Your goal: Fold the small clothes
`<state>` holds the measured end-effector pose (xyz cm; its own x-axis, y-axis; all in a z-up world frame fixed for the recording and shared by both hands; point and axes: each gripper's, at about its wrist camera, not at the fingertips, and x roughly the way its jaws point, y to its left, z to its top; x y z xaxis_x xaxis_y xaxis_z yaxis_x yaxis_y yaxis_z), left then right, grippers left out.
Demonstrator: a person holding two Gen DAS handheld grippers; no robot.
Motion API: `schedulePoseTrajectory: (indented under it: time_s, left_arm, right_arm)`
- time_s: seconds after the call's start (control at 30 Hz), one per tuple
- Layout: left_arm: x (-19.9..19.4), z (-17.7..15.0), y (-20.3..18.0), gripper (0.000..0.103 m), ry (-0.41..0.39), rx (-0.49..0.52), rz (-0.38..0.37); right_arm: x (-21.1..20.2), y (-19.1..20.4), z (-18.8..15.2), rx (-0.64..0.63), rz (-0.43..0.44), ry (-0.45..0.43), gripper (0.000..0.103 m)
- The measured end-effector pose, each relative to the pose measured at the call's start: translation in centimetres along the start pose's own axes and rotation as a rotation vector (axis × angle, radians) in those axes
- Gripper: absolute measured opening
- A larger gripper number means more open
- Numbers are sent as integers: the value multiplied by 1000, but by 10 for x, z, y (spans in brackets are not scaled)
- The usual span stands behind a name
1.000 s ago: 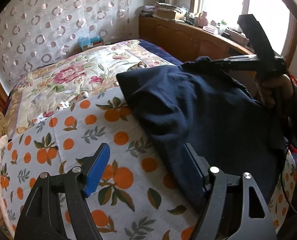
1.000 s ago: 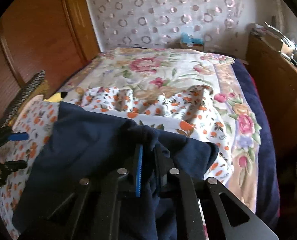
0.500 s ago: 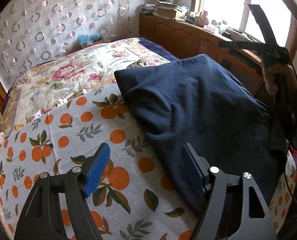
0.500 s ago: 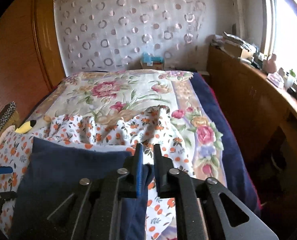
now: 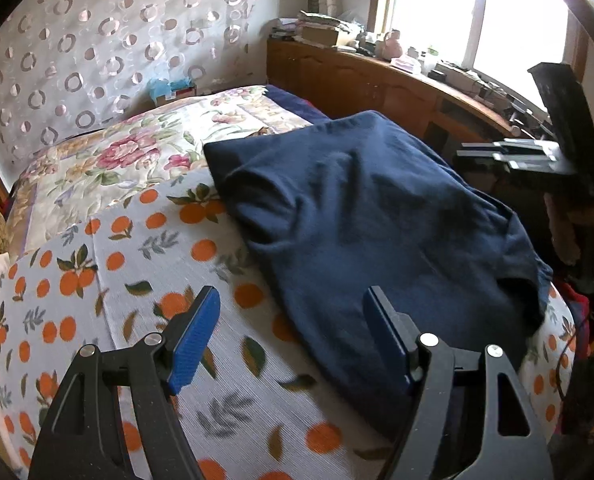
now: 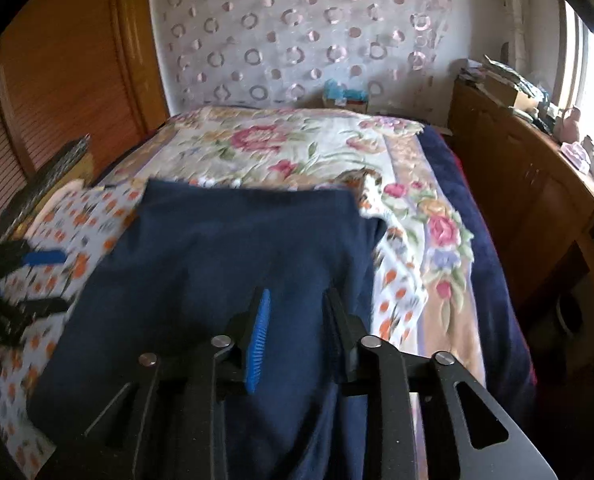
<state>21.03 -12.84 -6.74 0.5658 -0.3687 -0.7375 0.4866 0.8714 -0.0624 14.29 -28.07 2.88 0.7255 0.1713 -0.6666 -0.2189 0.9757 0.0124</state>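
Note:
A navy blue garment [image 5: 377,216] lies spread on the orange-print sheet [image 5: 117,264] at the near end of the bed; it also shows in the right wrist view [image 6: 237,248]. My left gripper [image 5: 293,328] is open and empty, low over the garment's near left edge. My right gripper [image 6: 297,312] is open with a modest gap, above the garment's right side, holding nothing. It also shows in the left wrist view [image 5: 497,152], off the garment's far right edge. The left gripper shows blurred in the right wrist view [image 6: 29,280].
A floral quilt [image 6: 297,148] covers the far half of the bed. A wooden cabinet [image 5: 377,80] with clutter runs along the right under the window. A wooden wardrobe [image 6: 69,72] stands at the left. A tissue box [image 6: 343,94] sits by the patterned wall.
My right gripper let go of the navy garment, opened and dropped lower beside it. The garment now lies flat on the sheet. My left gripper stayed open, nearly in place.

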Motion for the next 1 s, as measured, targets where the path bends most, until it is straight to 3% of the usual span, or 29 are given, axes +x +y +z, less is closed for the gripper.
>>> schedulePoseTrajectory:
  time_s: [0.1,0.5,0.73,1.0]
  left_arm:
    - [-5,-6,-4,75,-5,-2,-16]
    - [-23,-20,-22,75,-31,19,-23]
    - [-30,-29,-29,75,-34,28,-31]
    - [-29,-33,-37,75,-31,37,-48]
  right_arm:
    - [-15,11,-14,-6,12,16,44]
    - [-37,35,-36,-40,6,77,45]
    - [-56,19,-57,-36,-45,140,45]
    - [-91,-14,-86,60,-172,163,45]
